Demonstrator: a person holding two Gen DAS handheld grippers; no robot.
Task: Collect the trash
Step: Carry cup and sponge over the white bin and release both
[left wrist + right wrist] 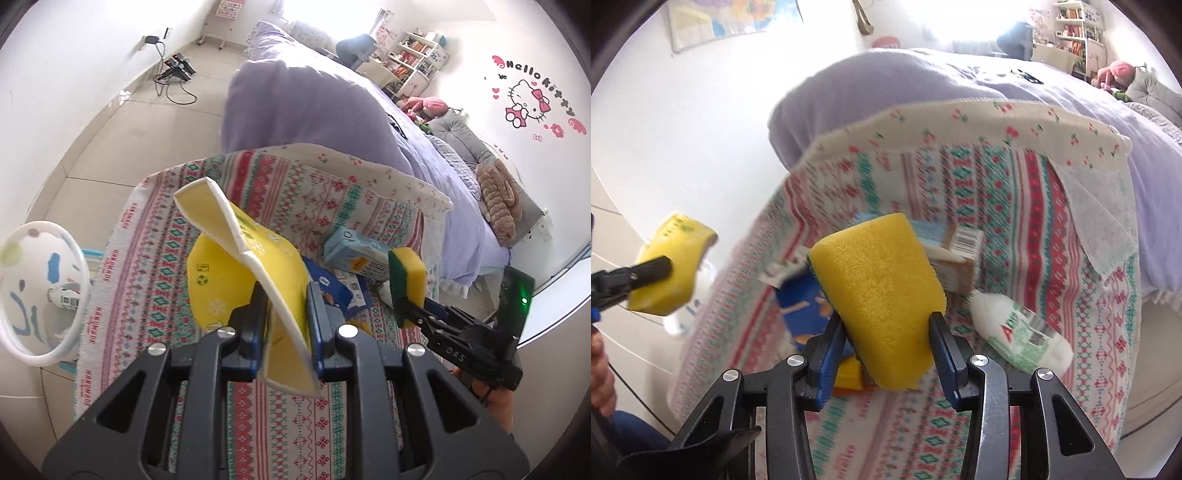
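Bedroom floor tiles and a lilac-covered bed (325, 110) frame my working area, a patterned woven rug (155, 236) with one far edge folded up against the bed. At the left of my left view stands a white bin (44, 295) with coloured blobs on its wall; I can see a small white bottle with a printed label (66, 297) lying in its bottom, and can make out nothing else in it.

My left gripper (286, 314) has its jaws clenched on a flattened yellow carton (251, 254), whose long axis runs up and away to the left, the white inner face turned upward. My right gripper (886, 339) has its jaws grasping a yellow sponge (882, 291) with a green scouring side – it stands nearly upright, tilted slightly left, above the rug.

Only the right view shows the white squeeze bottle with green print (1019, 332) lying on the rug, pointing down-right, and a brown box with a barcode (960, 258). Only the left view shows the bin – and a pale blue carton (354, 254) lying beside a blue wrapper (340, 291).
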